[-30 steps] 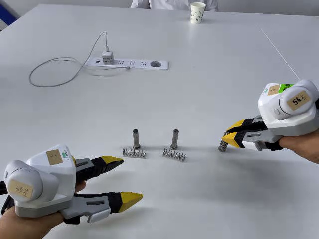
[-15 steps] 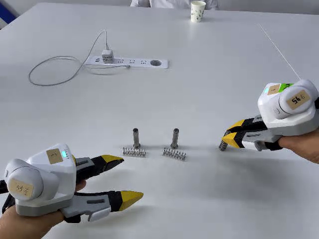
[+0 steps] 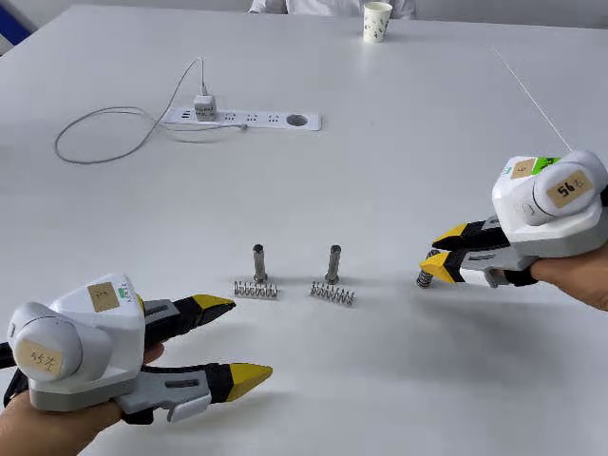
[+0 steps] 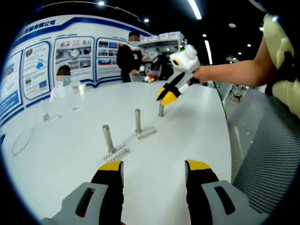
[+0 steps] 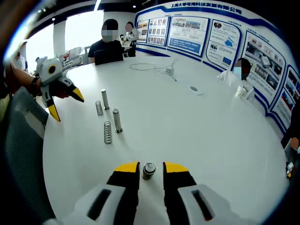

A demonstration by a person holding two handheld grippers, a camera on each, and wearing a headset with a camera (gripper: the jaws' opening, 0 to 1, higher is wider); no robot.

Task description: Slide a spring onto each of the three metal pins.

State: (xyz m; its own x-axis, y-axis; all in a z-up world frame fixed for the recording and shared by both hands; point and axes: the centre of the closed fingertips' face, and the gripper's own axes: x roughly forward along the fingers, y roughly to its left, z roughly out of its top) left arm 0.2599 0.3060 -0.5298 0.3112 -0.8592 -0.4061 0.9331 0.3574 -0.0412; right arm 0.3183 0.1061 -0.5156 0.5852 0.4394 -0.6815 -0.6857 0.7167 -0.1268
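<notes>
Two bare metal pins stand upright mid-table, each with a loose spring lying in front of it. A third pin at the right carries a spring around it. My right gripper is open, its yellow tips on either side of that pin's top with small gaps. My left gripper hovers wide open at the lower left, nothing between its jaws, pointing toward the nearer pin and its spring.
A white power strip with a looped cable lies at the back left. A paper cup stands at the far edge. People stand and sit beyond the table.
My right gripper's jaws have spread apart at the third pin, letting go of the spring there. The left gripper has hardly moved.
</notes>
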